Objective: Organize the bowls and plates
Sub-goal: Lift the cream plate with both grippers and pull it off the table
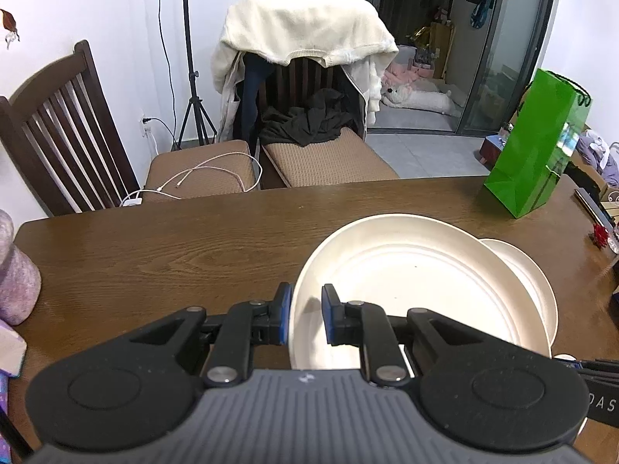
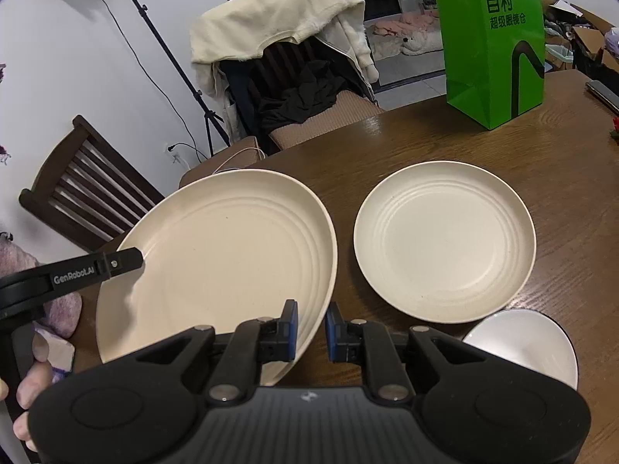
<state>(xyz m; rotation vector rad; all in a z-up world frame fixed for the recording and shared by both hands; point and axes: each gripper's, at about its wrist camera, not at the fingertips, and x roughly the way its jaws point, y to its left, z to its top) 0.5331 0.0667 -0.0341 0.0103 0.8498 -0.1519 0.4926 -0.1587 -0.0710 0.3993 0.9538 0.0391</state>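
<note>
A large cream plate (image 2: 216, 255) hangs above the brown table (image 2: 464, 135), held at its rim from two sides. My right gripper (image 2: 312, 328) is shut on the plate's near right rim. My left gripper (image 1: 307, 317) is shut on the rim of the same plate (image 1: 406, 282); one of its fingers (image 2: 123, 261) shows at the plate's left edge in the right wrist view. A second, smaller cream plate (image 2: 445, 239) lies flat on the table to the right, partly hidden behind the held plate (image 1: 530, 282). A white bowl (image 2: 534, 344) sits near the front right.
A green paper bag (image 2: 495, 38) stands at the table's far right. Two dark wooden chairs (image 1: 65, 123) line the far side, one draped with a cream jacket (image 1: 305, 27). A purple fuzzy object (image 1: 15, 270) stands at the table's left end. A person's hand (image 2: 27, 394) holds the left gripper.
</note>
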